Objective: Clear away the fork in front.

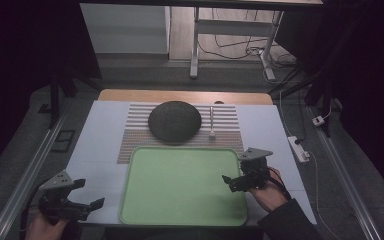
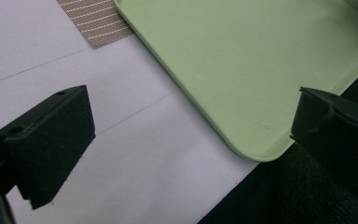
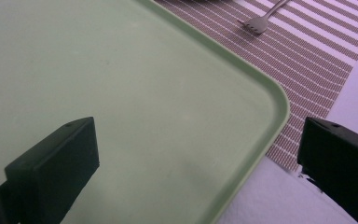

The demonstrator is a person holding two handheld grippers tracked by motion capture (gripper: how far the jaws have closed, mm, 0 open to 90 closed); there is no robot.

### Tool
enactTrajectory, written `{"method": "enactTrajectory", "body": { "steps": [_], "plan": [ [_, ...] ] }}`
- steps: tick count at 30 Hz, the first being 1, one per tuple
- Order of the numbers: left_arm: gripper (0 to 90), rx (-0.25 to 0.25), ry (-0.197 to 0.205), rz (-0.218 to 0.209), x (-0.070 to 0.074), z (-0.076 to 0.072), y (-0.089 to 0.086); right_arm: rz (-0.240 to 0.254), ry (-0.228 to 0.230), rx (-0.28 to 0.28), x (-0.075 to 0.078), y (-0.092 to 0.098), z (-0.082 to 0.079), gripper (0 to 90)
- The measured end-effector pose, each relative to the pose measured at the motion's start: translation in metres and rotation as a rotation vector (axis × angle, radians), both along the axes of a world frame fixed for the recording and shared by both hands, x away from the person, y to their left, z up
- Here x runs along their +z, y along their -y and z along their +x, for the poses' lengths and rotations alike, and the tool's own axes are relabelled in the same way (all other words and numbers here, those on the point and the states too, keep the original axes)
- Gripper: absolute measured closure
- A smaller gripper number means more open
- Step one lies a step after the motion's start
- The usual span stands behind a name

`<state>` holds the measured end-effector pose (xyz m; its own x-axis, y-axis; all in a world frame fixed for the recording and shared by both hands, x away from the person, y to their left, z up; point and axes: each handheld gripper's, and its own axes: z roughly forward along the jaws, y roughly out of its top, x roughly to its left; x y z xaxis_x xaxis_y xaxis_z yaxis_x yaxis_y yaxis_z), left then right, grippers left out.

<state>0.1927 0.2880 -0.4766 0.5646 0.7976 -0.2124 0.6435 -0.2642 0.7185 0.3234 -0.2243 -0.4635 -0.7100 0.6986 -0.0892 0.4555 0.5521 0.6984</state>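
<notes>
A light green tray (image 1: pixel 180 185) lies empty at the front middle of the white table. Behind it, a dark round plate (image 1: pixel 174 121) and a fork (image 1: pixel 212 122) rest on a striped placemat (image 1: pixel 130 135). My left gripper (image 1: pixel 91 192) hovers open near the tray's front left corner, over the white table top. In the left gripper view that gripper (image 2: pixel 191 135) spans the tray's corner (image 2: pixel 256 149). My right gripper (image 1: pixel 228 183) stands open over the tray's right edge. Its own view shows the right gripper (image 3: pixel 198 158) above the tray (image 3: pixel 121 70), with the fork (image 3: pixel 261 21) beyond.
The white table top (image 1: pixel 100 150) stretches left of the tray, and its front edge runs close under my left gripper. A white power strip (image 1: pixel 299 148) lies off the table's right side. Table legs and cables (image 1: pixel 235 50) stand on the floor behind.
</notes>
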Motion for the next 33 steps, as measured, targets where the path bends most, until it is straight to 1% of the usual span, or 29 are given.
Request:
{"method": "enactTrajectory", "body": {
  "steps": [2,4,5,6,7,8,10,11,12,13,14,15,16,17,18,19,21,22,23,25,28,29,31,33],
  "plan": [
    [0.0,0.000,-0.002,0.001,0.000,0.000,0.000,-0.013,0.002,-0.001,-0.001,-0.004,0.008,0.0],
    [0.0,0.000,-0.004,0.003,0.000,0.000,0.000,-0.009,0.005,-0.001,-0.001,-0.006,0.010,0.0],
    [0.0,0.000,-0.005,0.003,0.000,0.001,0.000,-0.011,-0.006,-0.005,-0.001,-0.007,0.013,0.0],
    [0.0,0.000,-0.005,0.004,0.000,0.001,0.000,-0.014,-0.016,-0.001,-0.001,-0.010,0.020,0.0],
    [0.0,0.000,-0.006,0.004,0.000,0.001,0.000,-0.018,-0.009,0.000,-0.002,-0.012,0.023,0.0],
    [0.0,-0.001,-0.007,0.003,0.000,0.001,0.000,-0.018,-0.009,0.000,-0.002,-0.012,0.023,0.0],
    [0.0,-0.001,-0.008,0.004,0.000,0.001,0.000,-0.042,-0.009,-0.002,-0.004,-0.015,0.029,0.0],
    [0.0,-0.002,-0.009,0.004,0.000,0.001,0.000,-0.056,-0.010,0.000,-0.006,-0.018,0.035,0.0],
    [0.0,-0.002,-0.009,0.004,0.000,0.001,0.000,-0.056,-0.010,0.000,-0.006,-0.018,0.035,0.0],
    [0.0,-0.002,-0.010,0.004,0.000,0.001,0.000,-0.072,-0.002,0.000,-0.008,-0.022,0.042,0.0],
    [0.0,-0.002,-0.010,0.004,0.000,0.001,0.000,-0.072,-0.002,0.000,-0.008,-0.022,0.042,0.0],
    [0.0,-0.003,-0.011,0.005,0.000,0.001,0.000,-0.085,0.002,-0.004,-0.009,-0.025,0.048,0.0],
    [0.0,-0.003,-0.011,0.004,0.000,0.001,0.000,-0.085,0.002,-0.004,-0.009,-0.025,0.048,0.0],
    [0.0,-0.003,-0.011,0.004,0.000,0.001,0.000,-0.098,0.000,-0.008,-0.010,-0.029,0.055,0.0],
    [0.0,-0.003,-0.011,0.004,0.000,0.001,0.000,-0.098,0.000,-0.008,-0.010,-0.029,0.055,0.0],
    [0.0,-0.003,-0.012,0.004,0.000,0.001,0.000,-0.113,0.004,-0.017,-0.012,-0.033,0.061,0.0],
    [0.0,-0.003,-0.012,0.002,-0.001,0.001,0.000,-0.123,0.011,-0.026,-0.014,-0.036,0.066,0.0],
    [0.0,-0.003,-0.012,0.002,-0.001,0.001,0.000,-0.123,0.011,-0.026,-0.014,-0.036,0.066,0.0],
    [0.0,-0.003,-0.013,0.001,-0.001,0.001,0.000,-0.144,0.022,-0.028,-0.014,-0.038,0.071,0.0],
    [0.0,-0.003,-0.014,0.000,-0.001,0.002,0.000,-0.166,0.026,-0.032,-0.015,-0.040,0.076,0.0],
    [0.0,-0.003,-0.016,0.000,-0.001,0.002,0.000,-0.174,0.028,-0.038,-0.014,-0.043,0.084,0.0],
    [0.0,-0.003,-0.016,0.000,-0.001,0.002,0.000,-0.174,0.028,-0.038,-0.014,-0.043,0.084,0.0],
    [0.0,-0.003,-0.017,-0.001,-0.001,0.002,0.000,-0.194,0.021,-0.042,-0.015,-0.047,0.093,0.0],
    [0.0,-0.002,-0.017,-0.003,-0.001,0.002,0.000,-0.217,0.027,-0.046,-0.017,-0.050,0.099,0.0]
  ]
}}
